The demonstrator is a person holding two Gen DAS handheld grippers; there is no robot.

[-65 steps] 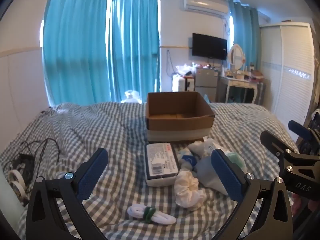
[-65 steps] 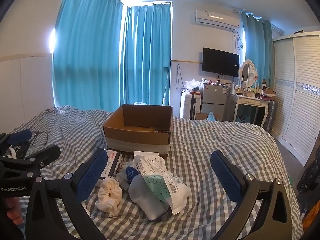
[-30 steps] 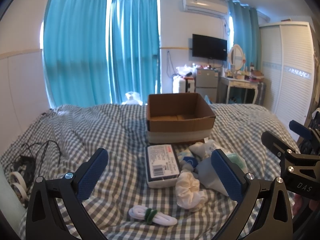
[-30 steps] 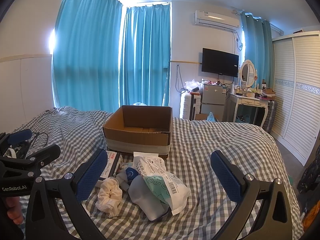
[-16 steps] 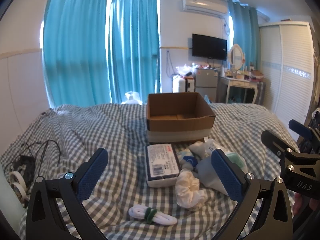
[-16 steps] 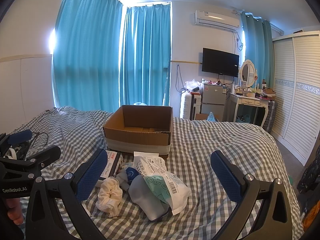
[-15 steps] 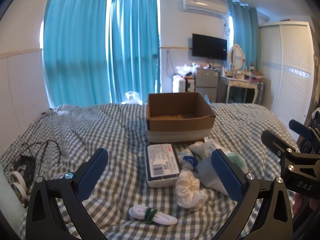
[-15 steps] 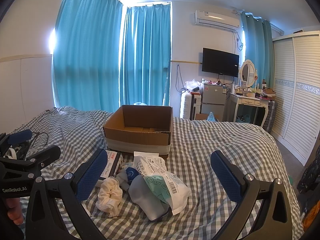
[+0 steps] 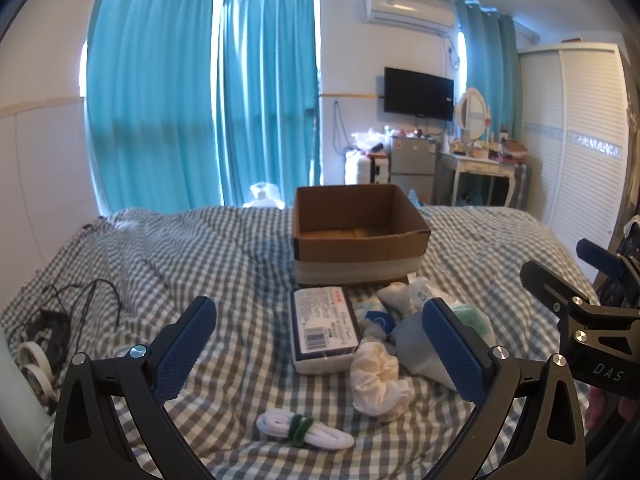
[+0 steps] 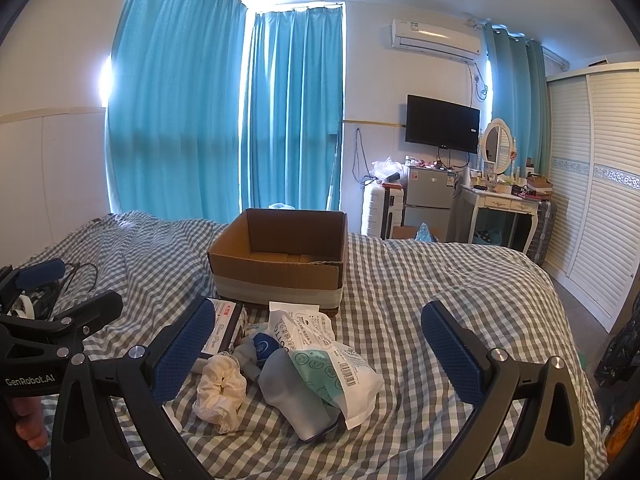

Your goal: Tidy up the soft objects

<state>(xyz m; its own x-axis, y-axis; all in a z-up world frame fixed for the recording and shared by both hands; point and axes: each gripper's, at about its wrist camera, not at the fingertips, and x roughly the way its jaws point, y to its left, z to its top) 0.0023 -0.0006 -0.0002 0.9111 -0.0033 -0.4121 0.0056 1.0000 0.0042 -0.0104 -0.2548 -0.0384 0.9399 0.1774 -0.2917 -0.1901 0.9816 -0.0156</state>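
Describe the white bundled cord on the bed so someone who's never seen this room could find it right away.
Start at the open cardboard box on the checked bed and come toward the camera, past the pile of soft things. The white bundled cord lies alone on the cover, nearest of all. Unlike the ruffled cream scrunchie beside it, it is a smooth coil cinched with a green tie.

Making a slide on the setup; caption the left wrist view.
Open left gripper above soft items and a tissue pack before an empty cardboard box.
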